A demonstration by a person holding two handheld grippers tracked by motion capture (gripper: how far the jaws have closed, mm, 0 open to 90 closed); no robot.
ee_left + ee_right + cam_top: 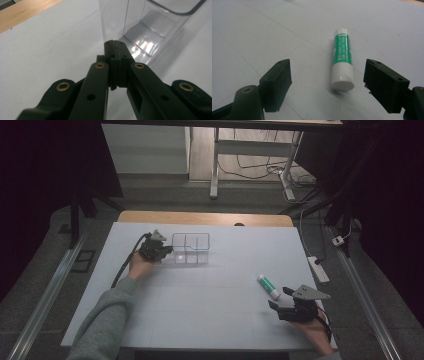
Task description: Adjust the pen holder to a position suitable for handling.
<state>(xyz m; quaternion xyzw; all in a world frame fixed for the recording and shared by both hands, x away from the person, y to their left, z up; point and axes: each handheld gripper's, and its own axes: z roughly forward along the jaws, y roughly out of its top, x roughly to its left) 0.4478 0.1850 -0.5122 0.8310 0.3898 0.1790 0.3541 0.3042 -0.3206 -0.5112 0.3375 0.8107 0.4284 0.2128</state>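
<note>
Both grippers sit on the white table top (200,295), one to either side of the clear plastic divided box (190,248), which serves as the landmark. Held in the person's left hand (137,266), the left gripper (167,252) lies just left of the box, its jaws pressed fully together with the tips right at the box's near left corner; whether they touch the wall cannot be told. In the left gripper view the transparent wall of the box (140,27) rises directly beyond the closed tips. Well apart from the box, toward the near right of the table, the right gripper (280,301) has its jaws spread wide, holding nothing. A green-and-white glue stick (268,287) lies flat just beyond those jaws, and in the right gripper view the glue stick (342,62) rests between the open jaws' line of sight, its white cap nearest the camera.
</note>
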